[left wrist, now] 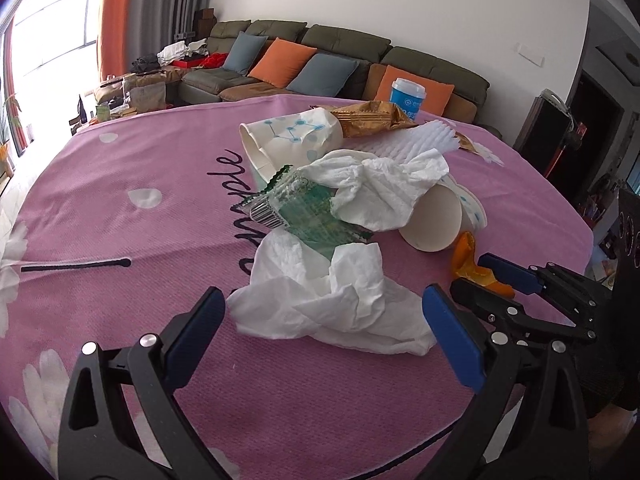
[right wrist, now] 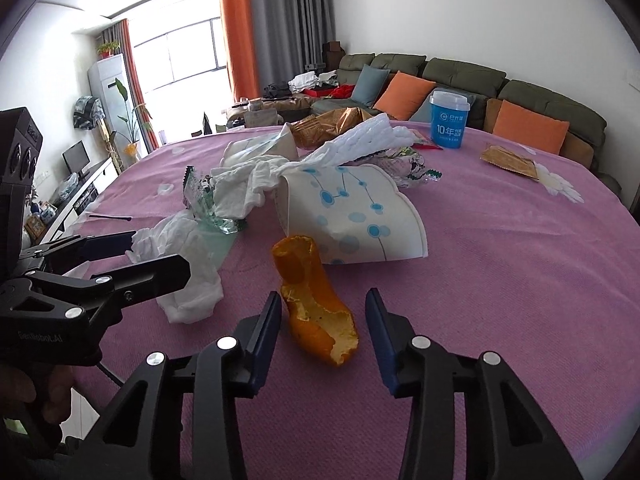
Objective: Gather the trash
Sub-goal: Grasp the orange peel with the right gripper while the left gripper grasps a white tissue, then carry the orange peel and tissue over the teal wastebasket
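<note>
A heap of trash lies on the pink tablecloth (left wrist: 120,220). My left gripper (left wrist: 326,310) is open and straddles a crumpled white tissue (left wrist: 332,304) without pressing it; in the right wrist view the left gripper (right wrist: 160,254) stands around the same tissue (right wrist: 188,292). My right gripper (right wrist: 324,302) is open around a curled orange peel (right wrist: 316,320). Its left pad sits close against the peel, and a gap shows on the right side. In the left wrist view the right gripper (left wrist: 472,274) frames the peel (left wrist: 466,256).
Behind the tissue lie a green wrapper (left wrist: 304,208), a second tissue (left wrist: 384,188), two tipped paper cups (left wrist: 288,136) (left wrist: 432,216), a gold wrapper (left wrist: 368,120) and pleated white paper (left wrist: 424,140). A blue tub (right wrist: 448,120) stands upright at the far edge. A black stick (left wrist: 76,266) lies left.
</note>
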A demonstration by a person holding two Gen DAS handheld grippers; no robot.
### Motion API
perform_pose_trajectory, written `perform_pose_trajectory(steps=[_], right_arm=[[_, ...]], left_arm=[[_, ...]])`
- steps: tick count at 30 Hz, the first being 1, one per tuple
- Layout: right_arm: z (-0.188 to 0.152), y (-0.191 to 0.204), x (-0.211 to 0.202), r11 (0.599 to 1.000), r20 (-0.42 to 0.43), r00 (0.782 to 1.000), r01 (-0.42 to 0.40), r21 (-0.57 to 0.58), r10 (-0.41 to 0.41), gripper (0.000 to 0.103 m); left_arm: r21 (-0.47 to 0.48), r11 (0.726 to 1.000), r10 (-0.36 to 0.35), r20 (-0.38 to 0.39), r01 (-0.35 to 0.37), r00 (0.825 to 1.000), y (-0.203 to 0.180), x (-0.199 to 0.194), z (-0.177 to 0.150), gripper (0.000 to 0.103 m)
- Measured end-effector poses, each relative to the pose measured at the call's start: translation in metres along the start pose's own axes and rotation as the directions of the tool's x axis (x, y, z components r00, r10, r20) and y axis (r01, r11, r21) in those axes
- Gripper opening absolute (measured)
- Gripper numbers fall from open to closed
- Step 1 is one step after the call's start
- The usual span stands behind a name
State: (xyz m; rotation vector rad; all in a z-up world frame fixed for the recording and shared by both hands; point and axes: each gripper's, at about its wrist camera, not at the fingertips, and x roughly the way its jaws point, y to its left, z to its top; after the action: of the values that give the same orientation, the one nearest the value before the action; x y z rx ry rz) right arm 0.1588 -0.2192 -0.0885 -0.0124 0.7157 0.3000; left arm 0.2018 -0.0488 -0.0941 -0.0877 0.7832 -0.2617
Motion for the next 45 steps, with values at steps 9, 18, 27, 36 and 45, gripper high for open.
perform_pose_trajectory(steps=[9,18,27,36,45], right_arm=[[-0.002,-0.001,-0.001,1.000,-0.005,1.000,-0.012,-0.002,0.012,0.023],[-0.004,-0.001,-0.005,1.000,-0.001,1.000,-0.021,0.009,0.021,0.017],[-0.004,0.006,-0.014,0.999,0.009,0.999,-0.032,0.005,0.032,0.014],[0.005,0.028,-0.026,0.997,0.042,0.997,-0.068,-0.031,0.069,0.014],[0.032,0.066,-0.029,0.982,0.088,0.982,-0.156,-0.103,0.166,0.014]], left_arm=[[0.039,0.999,0.029,-0.008,-0.029,1.000,-0.010,0.010,-0.003,0.076],[0.043,0.999,0.001,0.012,-0.002,1.000,-0.008,0.002,-0.009,0.025],[0.012,0.999,-0.052,0.051,0.051,0.997,0.000,-0.019,-0.015,0.018],[-0.022,1.000,-0.009,0.150,0.012,0.989,0.022,-0.062,-0.019,0.018],[-0.097,0.991,0.112,0.241,-0.091,0.964,0.063,-0.119,-0.028,0.018]])
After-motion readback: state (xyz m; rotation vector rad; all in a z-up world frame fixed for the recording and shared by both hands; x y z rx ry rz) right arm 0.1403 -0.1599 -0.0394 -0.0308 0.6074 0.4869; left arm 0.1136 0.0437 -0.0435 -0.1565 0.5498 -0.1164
